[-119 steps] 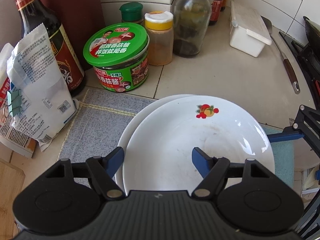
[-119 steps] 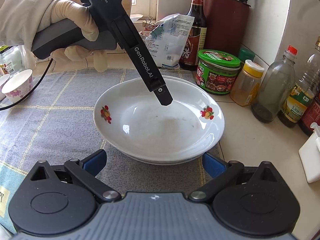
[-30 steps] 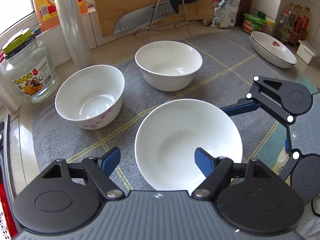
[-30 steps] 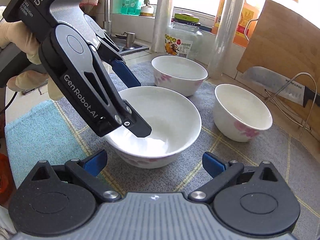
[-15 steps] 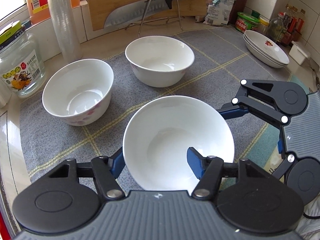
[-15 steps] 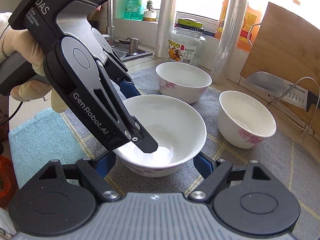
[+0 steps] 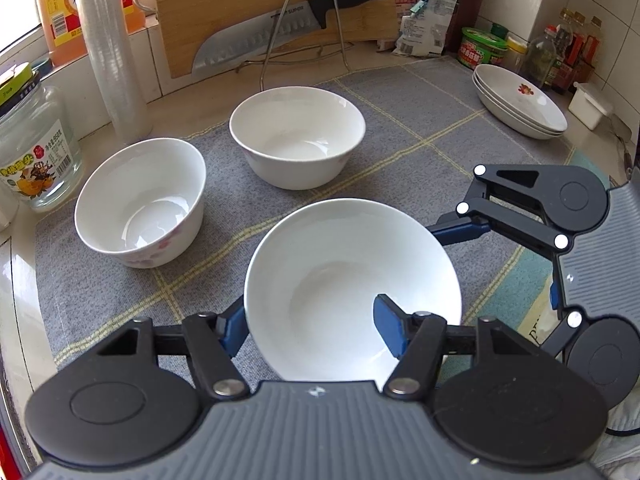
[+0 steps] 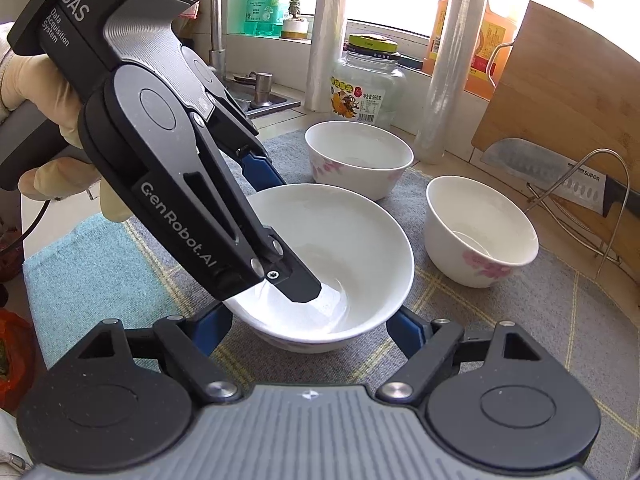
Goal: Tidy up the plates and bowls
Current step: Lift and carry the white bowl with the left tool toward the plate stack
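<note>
On the grey mat (image 7: pixel 400 136), we're working the near bowl (image 7: pixel 344 280); it's sitting at the mat's front edge, with two more bowls (image 7: pixel 298 136) (image 7: pixel 140 200) behind it and the plates (image 7: pixel 520 100) stacked at the far right corner by the jars.

Both claws are gripping that one bowl. The left gripper (image 7: pixel 316 328) is pinching its rim, one pad inside the wall, the other outside. The right gripper (image 8: pixel 308 330) is straddling the whole bowl low on the outer wall, pads pressing each side; its jaws have just been closing, the bowl between them.

We're judging the step as lift and nest into a neighbour bowl. To do it well: we're keeping both grips firm, since glazed ceramic will likely slip, lifting straight and level, both hands moving together so the rim pinch isn't twisting, clearing the target's rim before lowering, centring, then releasing.
</note>
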The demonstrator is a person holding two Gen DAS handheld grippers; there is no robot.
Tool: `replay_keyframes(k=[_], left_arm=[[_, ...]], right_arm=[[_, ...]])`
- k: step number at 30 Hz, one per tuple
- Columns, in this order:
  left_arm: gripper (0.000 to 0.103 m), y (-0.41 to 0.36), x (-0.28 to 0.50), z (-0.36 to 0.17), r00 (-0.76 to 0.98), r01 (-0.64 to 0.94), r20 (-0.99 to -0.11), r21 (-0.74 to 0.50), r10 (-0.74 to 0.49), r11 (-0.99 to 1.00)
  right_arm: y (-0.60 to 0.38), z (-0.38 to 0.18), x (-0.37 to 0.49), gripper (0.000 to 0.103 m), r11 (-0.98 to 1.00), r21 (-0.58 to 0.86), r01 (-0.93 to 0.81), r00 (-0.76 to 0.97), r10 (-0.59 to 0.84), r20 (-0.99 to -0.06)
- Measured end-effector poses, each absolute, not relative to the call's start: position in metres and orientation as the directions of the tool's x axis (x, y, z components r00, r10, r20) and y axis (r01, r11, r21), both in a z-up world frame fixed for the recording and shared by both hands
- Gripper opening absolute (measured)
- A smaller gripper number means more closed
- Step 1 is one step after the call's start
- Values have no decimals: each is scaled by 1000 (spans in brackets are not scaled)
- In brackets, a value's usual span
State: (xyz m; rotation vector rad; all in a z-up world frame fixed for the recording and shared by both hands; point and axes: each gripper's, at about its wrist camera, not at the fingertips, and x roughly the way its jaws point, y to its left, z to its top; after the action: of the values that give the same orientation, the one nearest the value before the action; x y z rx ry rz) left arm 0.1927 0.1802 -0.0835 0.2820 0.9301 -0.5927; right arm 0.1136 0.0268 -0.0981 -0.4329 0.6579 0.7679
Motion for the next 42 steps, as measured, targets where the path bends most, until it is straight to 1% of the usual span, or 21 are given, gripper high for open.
replay_keyframes(k=[6, 29, 42], left_arm=[[64, 158, 192, -81, 451, 610, -811, -25, -373, 792], [64, 46, 201, -83, 371, 749, -813, -24, -448, 663], [64, 19, 209, -91, 332, 775, -826, -37, -456, 630]], right_arm=[[7, -92, 111, 87, 679, -105, -726, 550, 482, -682], [-83, -92, 97, 87, 810, -110, -576, 633, 357, -687], [-101, -100, 100, 87, 838, -101, -537, 634, 322, -704]])
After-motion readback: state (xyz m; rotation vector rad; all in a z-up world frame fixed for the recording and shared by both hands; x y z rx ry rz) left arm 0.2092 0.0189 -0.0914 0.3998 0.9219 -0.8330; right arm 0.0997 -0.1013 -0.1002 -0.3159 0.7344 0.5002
